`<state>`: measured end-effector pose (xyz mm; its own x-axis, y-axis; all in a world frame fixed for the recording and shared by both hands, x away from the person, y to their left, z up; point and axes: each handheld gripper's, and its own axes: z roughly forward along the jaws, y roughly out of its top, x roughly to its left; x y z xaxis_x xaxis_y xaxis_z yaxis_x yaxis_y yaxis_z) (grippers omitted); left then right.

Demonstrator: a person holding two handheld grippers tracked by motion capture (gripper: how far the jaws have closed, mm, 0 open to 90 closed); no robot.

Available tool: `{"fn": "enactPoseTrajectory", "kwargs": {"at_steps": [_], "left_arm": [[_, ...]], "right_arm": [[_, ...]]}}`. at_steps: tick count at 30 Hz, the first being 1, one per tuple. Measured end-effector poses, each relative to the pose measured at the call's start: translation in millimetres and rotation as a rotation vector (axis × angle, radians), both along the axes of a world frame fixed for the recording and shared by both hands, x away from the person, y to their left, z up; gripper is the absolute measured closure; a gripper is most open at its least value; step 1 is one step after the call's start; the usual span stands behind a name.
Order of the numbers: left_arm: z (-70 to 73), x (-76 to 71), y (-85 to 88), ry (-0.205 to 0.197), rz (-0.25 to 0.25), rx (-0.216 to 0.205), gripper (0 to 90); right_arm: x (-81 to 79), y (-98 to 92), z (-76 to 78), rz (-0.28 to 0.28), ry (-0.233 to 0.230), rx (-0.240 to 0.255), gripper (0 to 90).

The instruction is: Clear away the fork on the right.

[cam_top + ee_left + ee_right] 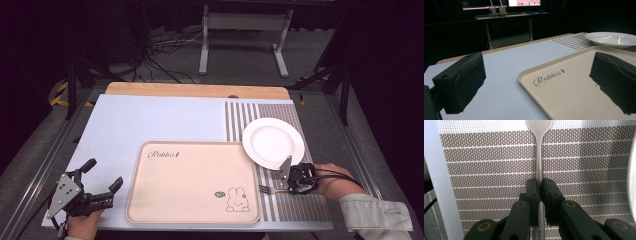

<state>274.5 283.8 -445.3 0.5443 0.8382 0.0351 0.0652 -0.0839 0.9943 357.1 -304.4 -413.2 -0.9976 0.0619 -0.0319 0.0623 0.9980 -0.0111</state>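
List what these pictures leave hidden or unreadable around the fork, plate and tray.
- Fork: tines cut off by the top edge of the right gripper view; handle end hidden between the jaws.
- Plate: near rim covered by the right gripper in the high view.
- Tray: small label beside the rabbit drawing too small to read in the high view.

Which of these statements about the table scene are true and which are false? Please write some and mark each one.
1. The right gripper is shut on the fork handle. True.
2. The white plate lies on the beige tray. False: it rests on the striped placemat, its edge overlapping the tray's corner.
3. The left gripper is open and holds nothing. True.
4. The tray carries a cat drawing. False: it is a rabbit.
5. The fork lies inside the plate. False: it is over the placemat.
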Motion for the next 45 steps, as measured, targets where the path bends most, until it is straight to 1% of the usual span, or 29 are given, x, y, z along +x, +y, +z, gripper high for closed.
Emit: {"fn": "enactPoseTrajectory", "kwargs": {"at_steps": [1,3,12,18,21,24,26,28,29,30,31,32,33,35,36,37,39,41,42,45], "left_arm": [[-0.1,-0.1,0.0,0.001,0.001,-0.002,0.9],[-0.1,-0.2,0.3,0.000,0.001,-0.003,0.9],[0.0,0.0,0.5,0.000,0.001,-0.003,0.9],[0.0,0.2,-0.1,0.000,0.001,-0.005,0.9],[0.0,0.4,-0.6,-0.002,0.001,-0.005,0.9],[0.2,0.5,-0.3,-0.001,0.000,-0.003,0.9],[0.1,1.0,-0.4,-0.004,0.002,-0.005,0.9],[0.1,1.2,-0.5,-0.001,0.004,-0.004,0.9],[0.1,1.4,-0.7,0.000,0.005,-0.003,0.9],[0.0,1.7,-0.8,0.000,0.005,0.000,1.0],[-0.1,1.9,-1.0,0.001,0.005,0.001,1.0],[-0.1,2.1,-1.1,0.002,0.003,0.003,1.0],[-0.2,2.3,-1.2,0.001,0.002,0.002,1.0],[-0.1,2.4,-1.2,0.001,0.004,0.006,1.0],[-0.1,2.4,-1.4,0.001,0.005,0.006,1.1],[-0.1,2.3,-1.4,0.000,0.005,0.006,1.0],[0.0,2.3,-1.4,0.000,0.005,0.005,1.0],[-0.1,2.3,-1.2,0.001,0.002,0.000,1.0],[-0.1,2.3,-1.2,0.001,0.003,0.000,1.0],[-0.1,2.2,-1.1,0.001,0.006,-0.001,1.1]], "right_arm": [[-0.4,-0.1,-0.2,0.007,0.002,0.003,83.8],[-0.6,0.4,0.4,0.029,0.003,-0.010,83.9],[-0.4,0.4,0.6,0.031,0.004,-0.009,84.3],[-2.4,-1.1,5.1,0.025,-0.011,0.020,84.5],[-4.1,-1.7,13.6,0.010,-0.023,0.040,84.5],[-4.1,-3.4,23.2,0.007,-0.038,0.084,84.4],[-5.3,-4.6,28.3,-0.013,-0.060,0.113,84.4],[-5.5,-6.2,35.0,-0.024,-0.065,0.154,84.4],[-6.0,-6.5,37.4,-0.031,-0.077,0.174,84.4],[-6.0,-6.6,39.6,-0.033,-0.079,0.182,84.4],[-6.9,-6.2,41.8,-0.034,-0.094,0.194,84.4],[-7.4,-5.3,43.8,-0.021,-0.106,0.207,84.4],[-8.5,-3.8,46.9,-0.024,-0.108,0.218,84.4],[-11.0,-0.1,52.7,-0.048,-0.130,0.257,84.4],[-10.9,1.1,54.8,-0.046,-0.130,0.270,84.4],[-12.3,2.9,57.2,-0.062,-0.141,0.288,84.4],[-12.9,6.1,61.7,-0.071,-0.150,0.325,84.4],[-14.7,10.6,66.5,-0.093,-0.168,0.365,84.4],[-15.6,13.7,68.9,-0.106,-0.171,0.394,84.4],[-17.1,19.4,73.0,-0.133,-0.180,0.447,84.4]]}}
